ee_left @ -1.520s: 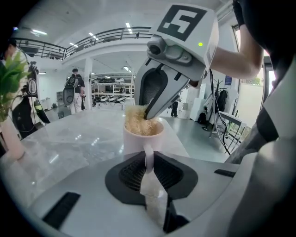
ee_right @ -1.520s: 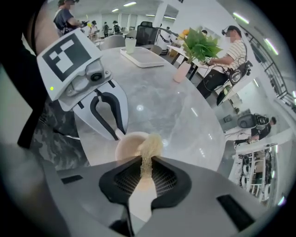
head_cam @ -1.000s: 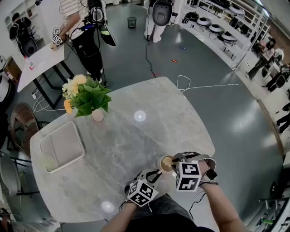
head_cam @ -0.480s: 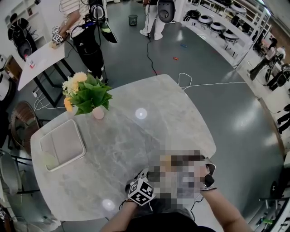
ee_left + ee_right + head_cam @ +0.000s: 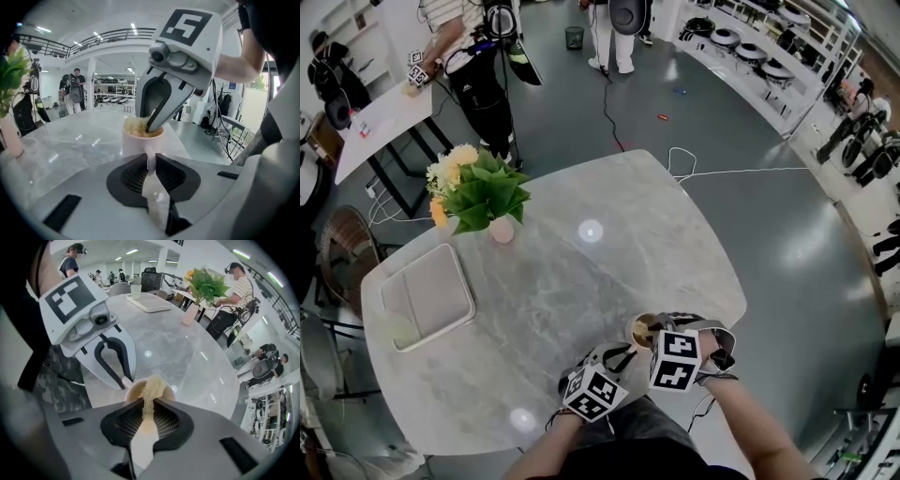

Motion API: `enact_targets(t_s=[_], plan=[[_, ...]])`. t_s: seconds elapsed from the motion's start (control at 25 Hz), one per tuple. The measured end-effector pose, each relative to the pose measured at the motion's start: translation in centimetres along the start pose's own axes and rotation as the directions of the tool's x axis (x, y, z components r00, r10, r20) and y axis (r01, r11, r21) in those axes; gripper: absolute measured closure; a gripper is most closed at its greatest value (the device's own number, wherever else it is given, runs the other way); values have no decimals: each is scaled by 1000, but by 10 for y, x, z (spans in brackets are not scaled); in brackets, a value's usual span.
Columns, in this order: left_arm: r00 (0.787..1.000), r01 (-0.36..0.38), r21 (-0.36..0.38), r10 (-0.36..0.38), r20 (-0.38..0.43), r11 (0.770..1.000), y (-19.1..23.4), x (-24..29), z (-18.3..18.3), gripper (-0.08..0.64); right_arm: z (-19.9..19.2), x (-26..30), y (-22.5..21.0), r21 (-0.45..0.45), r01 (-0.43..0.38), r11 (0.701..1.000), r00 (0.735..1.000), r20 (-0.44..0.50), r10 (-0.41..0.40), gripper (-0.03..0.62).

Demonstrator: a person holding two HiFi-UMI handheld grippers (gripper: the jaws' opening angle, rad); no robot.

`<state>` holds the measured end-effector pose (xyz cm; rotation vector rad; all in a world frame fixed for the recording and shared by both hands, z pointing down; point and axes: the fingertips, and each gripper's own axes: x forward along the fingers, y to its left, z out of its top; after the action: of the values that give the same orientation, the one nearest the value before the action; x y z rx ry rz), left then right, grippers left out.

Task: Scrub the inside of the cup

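Flowers [image 5: 478, 192] and a tray [image 5: 427, 298] sit far across the table [image 5: 581, 300] in the head view; the cup [image 5: 642, 330] stands by the near edge. Left gripper view: the left gripper [image 5: 149, 161] pinches the cup's handle. Right gripper view: the right gripper [image 5: 147, 417] squeezes a yellow scrubber [image 5: 152, 387] dipped in the cup.

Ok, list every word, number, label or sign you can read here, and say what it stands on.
No readable words or numbers anywhere.
Cube on left gripper: only a black-and-white square pattern, no letters.
Cube on right gripper: the same.
Cup, scrubber, tray: plain, no print.
Background shelves: too small to read.
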<state>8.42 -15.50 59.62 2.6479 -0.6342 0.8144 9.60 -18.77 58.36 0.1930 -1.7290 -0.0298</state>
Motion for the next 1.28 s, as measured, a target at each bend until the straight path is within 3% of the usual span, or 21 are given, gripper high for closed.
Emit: enact_targets(t_s=[0.16,0.24,0.36,0.48,0.56,0.64,0.72,0.8,0.92,1.0,1.08,1.16,1.28], plan=[[1000,2,14,-2,-3,1000,-2,0,1,499,-10,16,-12,-123,128,984,985,-100,-140,532],[1000,-9,15,9,-6,1000,-1,0,1,499,-12,20,-12,-161,127,979,976,-156,-152,532],[1000,-23,18,23,-16,1000,1,0,1,499,-7,22,-1,-48,-20,999,988,-155,12,532],[999,-25,11,25,-21,1000,1,-1,0,499,3,15,5,116,-177,977,982,-44,183,532],[1000,-22,8,22,-19,1000,0,-1,1,499,4,7,3,167,-199,966,980,18,199,532],[1000,-18,10,18,-17,1000,0,0,0,499,2,0,-1,181,-169,969,986,41,164,532],[1000,-16,12,16,-15,1000,1,0,0,499,-1,-3,-7,141,-101,985,995,24,99,532],[1000,-17,13,17,-15,1000,2,0,-1,499,-3,-1,-12,41,-17,999,1000,-21,18,532],[1000,-18,13,18,-16,1000,1,0,-1,499,-8,10,-13,-134,71,988,990,-109,-86,532],[1000,-17,14,18,-15,1000,0,0,0,499,-11,18,-11,-175,76,982,984,-145,-102,532],[1000,-18,15,18,-15,1000,0,0,-1,499,-9,24,-7,-113,30,993,990,-135,-45,532],[1000,-22,13,22,-15,1000,1,0,-2,499,-5,24,-2,5,-67,998,995,-74,67,532],[999,-28,11,28,-18,1000,2,0,-3,499,2,13,4,116,-184,976,982,48,180,532]])
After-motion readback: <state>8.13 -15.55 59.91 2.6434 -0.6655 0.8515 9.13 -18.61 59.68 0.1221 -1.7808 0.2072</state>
